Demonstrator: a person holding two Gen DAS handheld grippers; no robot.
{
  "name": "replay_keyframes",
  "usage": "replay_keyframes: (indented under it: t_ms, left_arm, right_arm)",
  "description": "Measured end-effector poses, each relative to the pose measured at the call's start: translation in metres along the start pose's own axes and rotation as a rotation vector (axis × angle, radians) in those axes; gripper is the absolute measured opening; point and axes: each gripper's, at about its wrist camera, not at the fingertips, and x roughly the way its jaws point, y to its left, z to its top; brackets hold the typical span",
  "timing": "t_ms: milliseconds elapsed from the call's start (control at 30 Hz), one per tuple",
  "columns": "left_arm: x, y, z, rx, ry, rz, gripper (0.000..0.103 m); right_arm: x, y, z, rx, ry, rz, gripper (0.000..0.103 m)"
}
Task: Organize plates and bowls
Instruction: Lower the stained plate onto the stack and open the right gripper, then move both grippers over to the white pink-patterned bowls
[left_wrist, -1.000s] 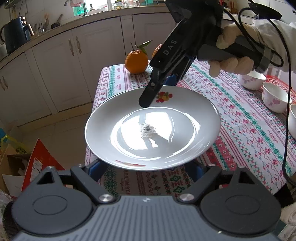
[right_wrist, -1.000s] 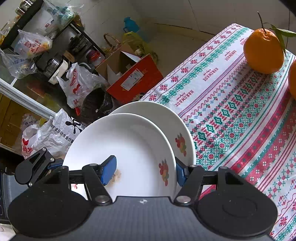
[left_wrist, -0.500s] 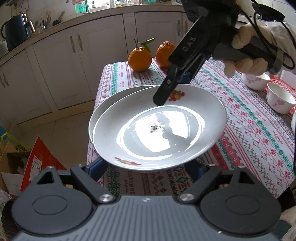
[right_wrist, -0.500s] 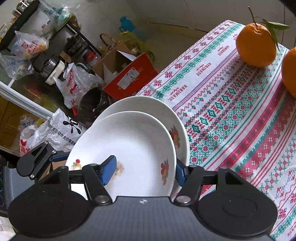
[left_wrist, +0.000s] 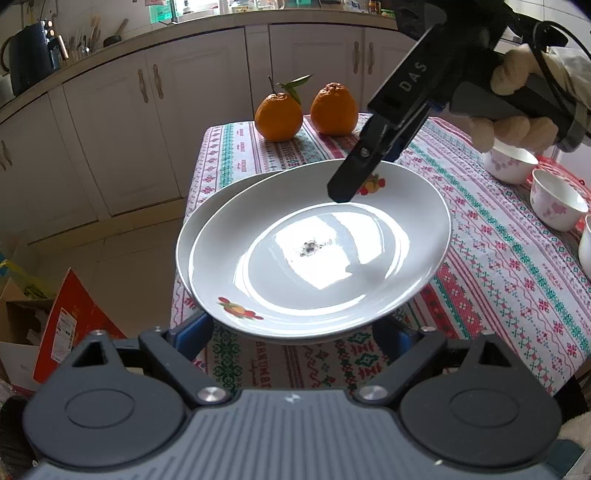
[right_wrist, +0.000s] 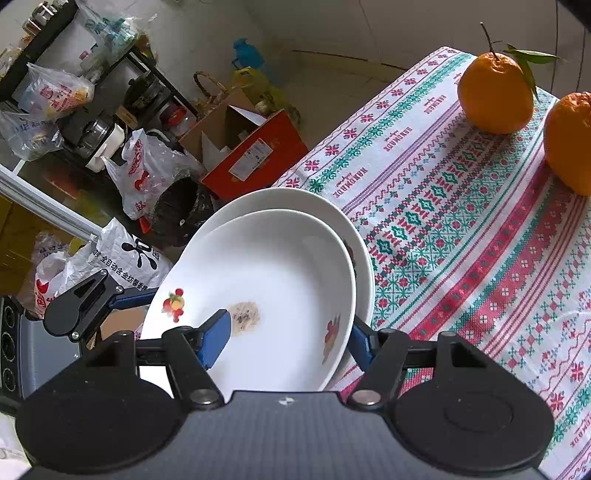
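The left hand-held gripper (left_wrist: 291, 334) has just been opening; its jaws stand wide, the upper plate (left_wrist: 317, 254) above and between them, untouched. That plate has come to sit offset over the lower plate (left_wrist: 190, 236), more of which shows than a second ago. The right hand-held gripper (right_wrist: 286, 334), also opening, straddles the upper plate's rim; whether its pads press, I cannot tell. Stacking looks nearly done. The tabletop (left_wrist: 517, 266) carries a patterned cloth, two oranges (left_wrist: 279, 116) and bowls (left_wrist: 556, 205); white cabinets (left_wrist: 155, 122) stand behind.

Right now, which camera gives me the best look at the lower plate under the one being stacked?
The right wrist view: the lower plate shows a broad arc of its rim beside the upper plate, which sits offset across it. The left wrist view shows only a thin crescent of the lower plate past the upper plate's left edge.
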Motion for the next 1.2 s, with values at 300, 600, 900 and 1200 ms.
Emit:
replay_keyframes:
  t_ms: [300, 600, 900, 1200]
  left_arm:
    - [-0.001, -0.003, 0.0, 0.015, -0.012, 0.009, 0.094]
    - [-0.005, -0.003, -0.001, 0.021, -0.025, 0.013, 0.093]
    - [-0.013, -0.006, -0.003, 0.035, -0.042, 0.008, 0.094]
    - [-0.022, -0.017, -0.004, 0.042, -0.072, -0.021, 0.094]
  right_arm:
    - [-0.004, 0.005, -0.004, 0.011, -0.015, -0.04, 0.077]
    - [-0.005, 0.008, -0.01, 0.03, -0.015, -0.072, 0.089]
    - [-0.015, 0.023, -0.023, -0.004, -0.072, -0.115, 0.094]
    - [-0.043, 0.063, -0.077, -0.093, -0.283, -0.33, 0.101]
